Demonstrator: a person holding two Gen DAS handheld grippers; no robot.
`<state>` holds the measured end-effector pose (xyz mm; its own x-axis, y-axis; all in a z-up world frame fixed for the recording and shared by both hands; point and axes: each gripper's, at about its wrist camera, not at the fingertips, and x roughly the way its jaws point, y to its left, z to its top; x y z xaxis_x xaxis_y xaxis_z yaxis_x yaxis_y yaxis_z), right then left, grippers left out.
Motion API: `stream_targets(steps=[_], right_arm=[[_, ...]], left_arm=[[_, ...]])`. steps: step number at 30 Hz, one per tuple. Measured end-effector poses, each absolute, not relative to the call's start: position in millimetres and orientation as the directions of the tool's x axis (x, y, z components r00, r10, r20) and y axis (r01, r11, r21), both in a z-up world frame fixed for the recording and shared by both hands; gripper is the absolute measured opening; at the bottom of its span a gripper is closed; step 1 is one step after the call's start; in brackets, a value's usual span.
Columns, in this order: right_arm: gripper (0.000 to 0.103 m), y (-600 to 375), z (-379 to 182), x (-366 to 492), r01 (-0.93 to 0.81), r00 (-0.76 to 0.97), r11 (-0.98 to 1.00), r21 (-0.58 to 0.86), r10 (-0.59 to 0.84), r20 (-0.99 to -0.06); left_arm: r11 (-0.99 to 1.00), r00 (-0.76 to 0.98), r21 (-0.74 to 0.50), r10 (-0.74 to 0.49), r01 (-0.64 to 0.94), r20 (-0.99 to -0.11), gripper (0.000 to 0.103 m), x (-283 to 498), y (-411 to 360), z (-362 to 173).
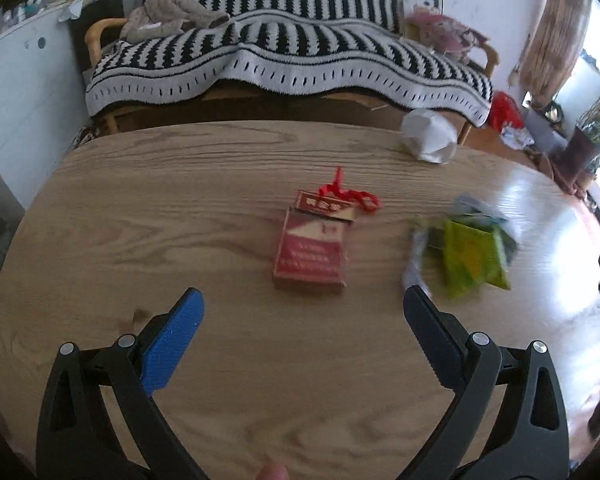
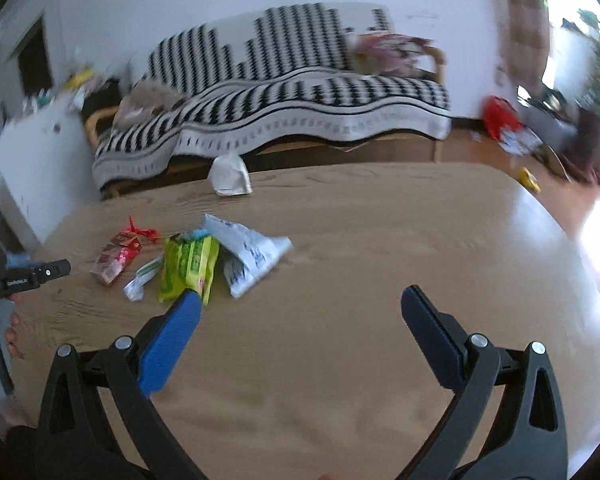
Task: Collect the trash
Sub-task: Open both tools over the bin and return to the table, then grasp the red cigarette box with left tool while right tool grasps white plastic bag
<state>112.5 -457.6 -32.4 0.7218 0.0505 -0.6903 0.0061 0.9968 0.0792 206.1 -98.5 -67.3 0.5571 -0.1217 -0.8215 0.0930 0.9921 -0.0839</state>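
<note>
Nothing looks collected yet. Nearest me, the left gripper (image 1: 302,300) hangs wide and empty over the table (image 1: 140,208), and the right gripper (image 2: 300,300) is just as wide and bare. From the left claw, the red pack (image 1: 310,254) lies at twelve o'clock with a red ribbon (image 1: 350,192) behind it, and the green wrapper (image 1: 474,258) at two. Past that wrapper sits a white-blue packet (image 2: 248,256). Farthest, near the far edge, a white bag (image 1: 430,134) waits. No bin shows, so every piece is left.

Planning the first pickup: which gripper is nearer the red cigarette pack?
Left. The left gripper sits open just short of the red cigarette pack; the right gripper is off to its right, beyond the green wrapper.
</note>
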Motion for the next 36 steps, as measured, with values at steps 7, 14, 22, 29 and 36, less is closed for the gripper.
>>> stream_targets(steps=[7, 14, 22, 29, 36], right_arm=[[0.097, -423.9, -77.5, 215.0, -0.200, 0.612, 0.980, -0.022, 0.107, -0.784], [0.097, -415.8, -113.4, 245.4, -0.298, 0.555, 0.946, -0.125, 0.066, -0.829], [0.071, -400.9, -125.6, 268.2, -0.383, 0.501, 0.922, -0.060, 0.152, -0.852], [0.039, -391.0, -122.2, 263.2, -0.419, 0.469, 0.908, -0.029, 0.189, -0.863], [0.029, -404.7, -107.5, 250.3, -0.333, 0.515, 0.943, -0.003, 0.179, -0.838]], left_arm=[[0.990, 0.512, -0.026, -0.092, 0.136, -0.854, 0.097, 253.7, -114.8, -99.4], [0.987, 0.477, 0.015, -0.064, 0.159, -0.877, 0.097, 283.5, -120.6, -123.0], [0.981, 0.426, -0.045, -0.122, 0.188, -0.897, 0.096, 290.0, -120.6, -132.2], [0.959, 0.434, -0.072, -0.190, 0.274, -0.881, 0.054, 281.7, -127.5, -124.2], [0.955, 0.454, -0.099, -0.223, 0.281, -0.862, 0.053, 269.7, -121.9, -111.6]])
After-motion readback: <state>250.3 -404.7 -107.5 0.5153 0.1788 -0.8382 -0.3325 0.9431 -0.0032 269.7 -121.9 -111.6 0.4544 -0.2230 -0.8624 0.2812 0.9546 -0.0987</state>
